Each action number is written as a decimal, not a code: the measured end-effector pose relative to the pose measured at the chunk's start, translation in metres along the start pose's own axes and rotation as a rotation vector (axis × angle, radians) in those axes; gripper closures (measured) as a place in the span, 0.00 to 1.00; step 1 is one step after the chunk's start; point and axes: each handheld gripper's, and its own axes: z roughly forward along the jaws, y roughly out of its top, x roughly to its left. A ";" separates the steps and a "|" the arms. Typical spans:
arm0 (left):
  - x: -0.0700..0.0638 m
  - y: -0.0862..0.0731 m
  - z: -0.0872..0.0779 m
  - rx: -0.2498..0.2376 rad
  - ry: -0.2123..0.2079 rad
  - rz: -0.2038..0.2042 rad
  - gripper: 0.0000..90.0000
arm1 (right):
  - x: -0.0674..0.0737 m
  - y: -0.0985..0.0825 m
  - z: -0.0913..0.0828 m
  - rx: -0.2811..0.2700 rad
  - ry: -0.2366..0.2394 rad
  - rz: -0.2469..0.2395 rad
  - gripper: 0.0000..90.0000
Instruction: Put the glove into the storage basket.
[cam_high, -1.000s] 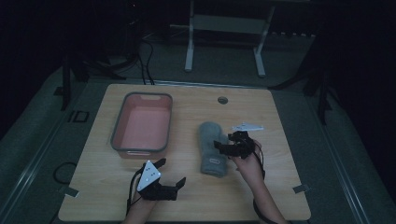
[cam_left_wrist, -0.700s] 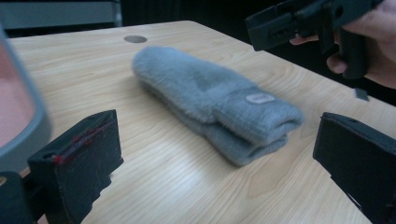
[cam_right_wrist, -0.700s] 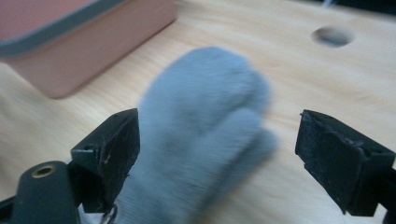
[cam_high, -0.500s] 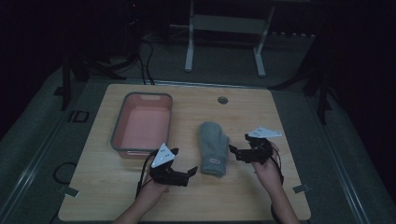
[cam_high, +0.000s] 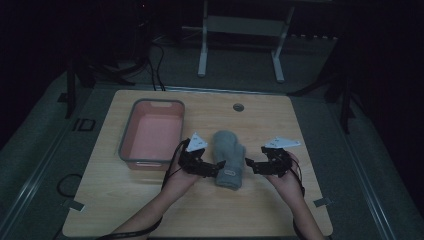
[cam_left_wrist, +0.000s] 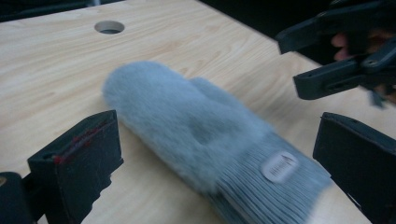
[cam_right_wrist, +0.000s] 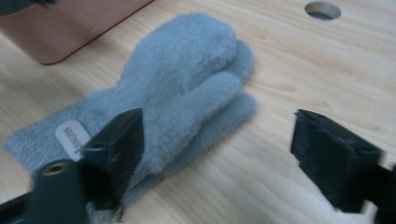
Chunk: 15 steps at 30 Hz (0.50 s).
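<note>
**Grey mitten flanked on the tabletop**

Left of the mitten (cam_high: 228, 159) — pink tray (cam_high: 131, 137), then left hand-held gripper (cam_high: 212, 167), jaws wide, at its cuff. Mitten flat on tabletop (cam_high: 300, 120). Right of the mitten — right hand-held gripper (cam_high: 251, 165), also spread wide, close beside, apart.

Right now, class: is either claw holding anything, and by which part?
Nothing is held. The left claw and right claw are both open, flanking the grey mitten near its cuff.
</note>
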 end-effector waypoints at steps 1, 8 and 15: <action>0.002 0.004 0.004 0.014 0.014 -0.009 0.07 | 0.001 0.002 0.001 0.002 0.004 0.000 0.44; 0.020 0.016 0.035 0.165 0.005 -0.105 0.21 | 0.014 0.005 0.026 0.082 0.050 -0.023 0.62; 0.029 0.007 0.062 0.274 0.033 -0.104 0.24 | 0.009 -0.006 0.040 0.124 0.051 0.048 0.54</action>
